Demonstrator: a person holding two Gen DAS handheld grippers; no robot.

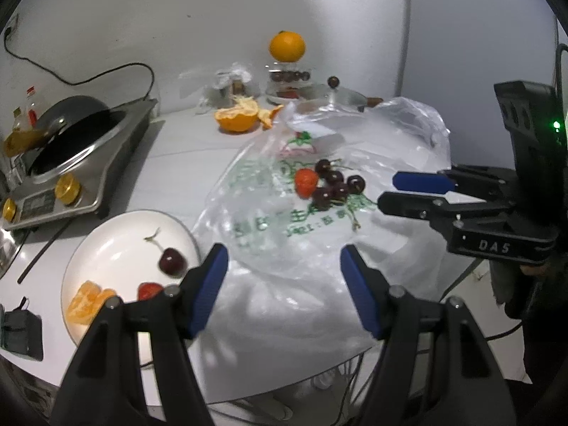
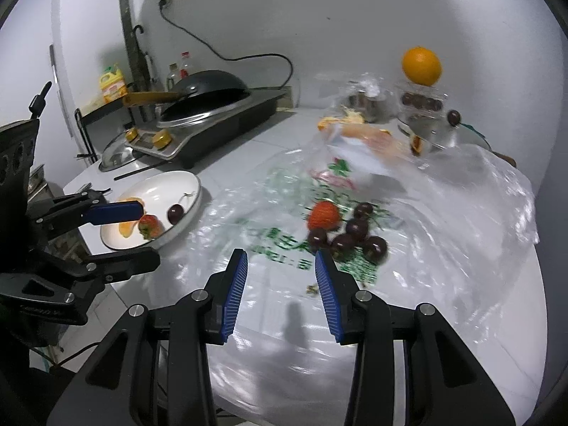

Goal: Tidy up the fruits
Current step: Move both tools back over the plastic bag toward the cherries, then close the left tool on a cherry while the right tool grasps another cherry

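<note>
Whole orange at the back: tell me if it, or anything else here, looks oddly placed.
The whole orange is perched on top of a clear lidded container by the wall, a round fruit that could roll off. A half-peeled orange with torn peel lies bare on the counter rather than on the white plate.

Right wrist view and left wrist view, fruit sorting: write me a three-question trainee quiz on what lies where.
1. True or false: the white plate already holds a strawberry.
2. How many strawberries lie on the plastic bag?
A) none B) one C) three
3. Fill in: the whole orange sits on top of a clear ____.

Key:
1. True: a strawberry, one cherry and orange segments lie on it.
2. B: one strawberry beside the cherry cluster.
3. Container, at the back by the wall.
</note>
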